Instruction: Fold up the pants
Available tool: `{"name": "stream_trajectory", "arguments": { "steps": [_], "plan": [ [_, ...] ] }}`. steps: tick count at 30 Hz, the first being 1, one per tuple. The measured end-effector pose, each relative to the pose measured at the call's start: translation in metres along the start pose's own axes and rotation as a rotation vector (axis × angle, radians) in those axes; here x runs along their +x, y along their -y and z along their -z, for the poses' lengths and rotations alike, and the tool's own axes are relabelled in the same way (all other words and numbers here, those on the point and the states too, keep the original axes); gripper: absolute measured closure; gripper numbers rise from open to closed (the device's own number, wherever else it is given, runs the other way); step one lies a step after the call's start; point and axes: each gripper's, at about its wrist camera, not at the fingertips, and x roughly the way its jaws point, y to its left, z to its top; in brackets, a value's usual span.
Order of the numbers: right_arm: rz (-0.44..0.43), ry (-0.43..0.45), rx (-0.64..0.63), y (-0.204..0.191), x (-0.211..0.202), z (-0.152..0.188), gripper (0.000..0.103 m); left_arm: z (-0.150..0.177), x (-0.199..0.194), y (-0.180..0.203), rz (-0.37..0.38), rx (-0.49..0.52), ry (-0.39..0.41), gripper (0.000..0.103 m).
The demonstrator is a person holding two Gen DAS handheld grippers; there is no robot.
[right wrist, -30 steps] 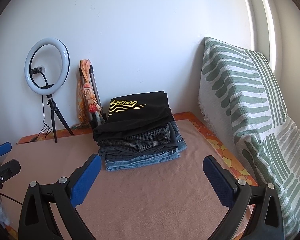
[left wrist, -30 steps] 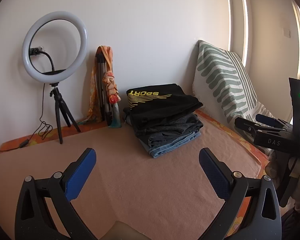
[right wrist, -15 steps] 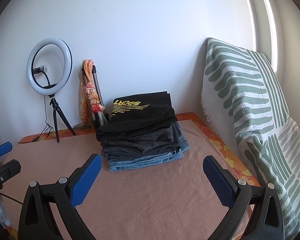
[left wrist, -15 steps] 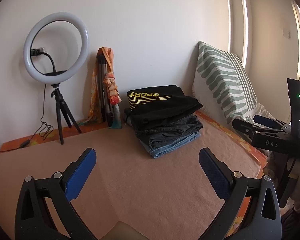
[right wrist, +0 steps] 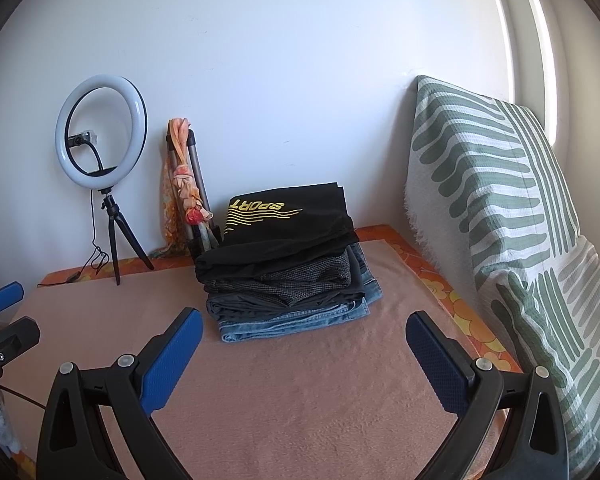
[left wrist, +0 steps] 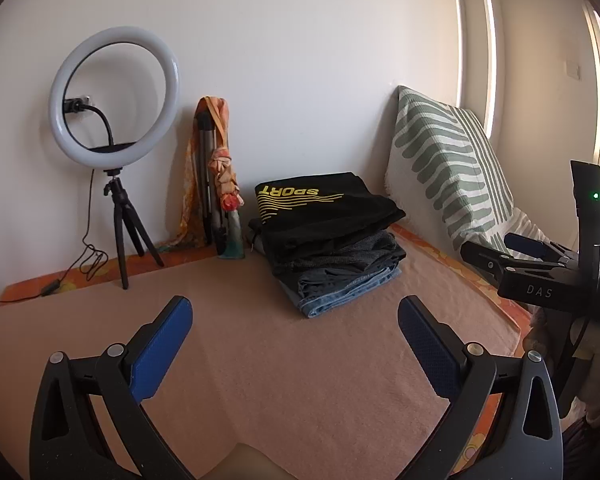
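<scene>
Bed surface w/ peach blanket (right wrist: 300, 392) bare in front; striped pillow (right wrist: 500, 208) propped at right. Nothing seen to have shifted on it vs 1 s ago: only a slight camera drift is noted, the stack sitting a touch lower/nearer in right wrist view. So no fold is under way.

Stack of folded clothes (right wrist: 288, 276) lies at back, near wall: black "SPORT" garment (left wrist: 316, 208) on top, dark pcs under, jeans (right wrist: 300, 316) at bottom. All folded flat; fits either a finished job or a pile awaiting work.

Left gripper (left wrist: 294, 320) spread wide, nothing held. Right gripper (right wrist: 304, 332) likewise.

Containers: none seen.
</scene>
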Motion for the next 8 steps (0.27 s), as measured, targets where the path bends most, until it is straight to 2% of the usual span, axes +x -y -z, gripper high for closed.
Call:
{"name": "stream_trajectory", "arguments": {
  "steps": [8],
  "plan": [
    [-0.002,-0.001,-0.005,-0.0058,0.0013,0.0001,0.0,0.0001,-0.0005,-0.0027,-0.001,-0.004,-0.003,0.001]
  ]
}}
